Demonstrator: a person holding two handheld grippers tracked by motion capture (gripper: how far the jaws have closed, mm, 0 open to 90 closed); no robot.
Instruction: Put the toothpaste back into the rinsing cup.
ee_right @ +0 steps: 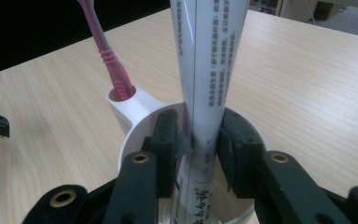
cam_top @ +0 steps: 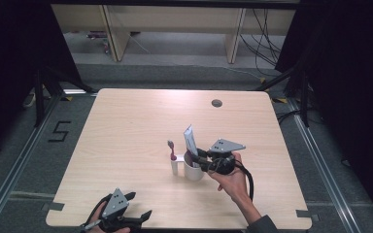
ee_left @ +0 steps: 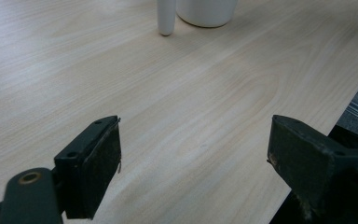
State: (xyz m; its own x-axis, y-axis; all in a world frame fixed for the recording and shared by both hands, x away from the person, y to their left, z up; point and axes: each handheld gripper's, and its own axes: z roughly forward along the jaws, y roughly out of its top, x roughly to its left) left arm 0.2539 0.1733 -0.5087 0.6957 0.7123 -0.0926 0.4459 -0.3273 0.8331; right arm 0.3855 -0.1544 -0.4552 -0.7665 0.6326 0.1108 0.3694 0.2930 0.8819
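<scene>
A white cup (cam_top: 194, 171) with a side socket stands mid-table. A pink toothbrush (cam_top: 171, 149) stands upright in that socket (ee_right: 121, 100). A white toothpaste tube (cam_top: 190, 139) rises out of the cup, leaning slightly. My right gripper (cam_top: 197, 158) reaches over the cup's rim (ee_right: 135, 130) and is shut on the tube (ee_right: 209, 56), both pads pressed to its sides. The toothbrush (ee_right: 107, 51) sits just left of the jaws. My left gripper (cam_top: 140, 204) hovers open by the table's near edge, nothing between its jaws (ee_left: 193, 144); cup (ee_left: 207, 11) and socket (ee_left: 166, 18) lie ahead of it.
The light wooden table (cam_top: 126, 126) has a round cable hole (cam_top: 216, 103) at the back right. Its near-right edge (ee_left: 340, 112) runs close to my left gripper. Dark floor, rails and shelving surround the table.
</scene>
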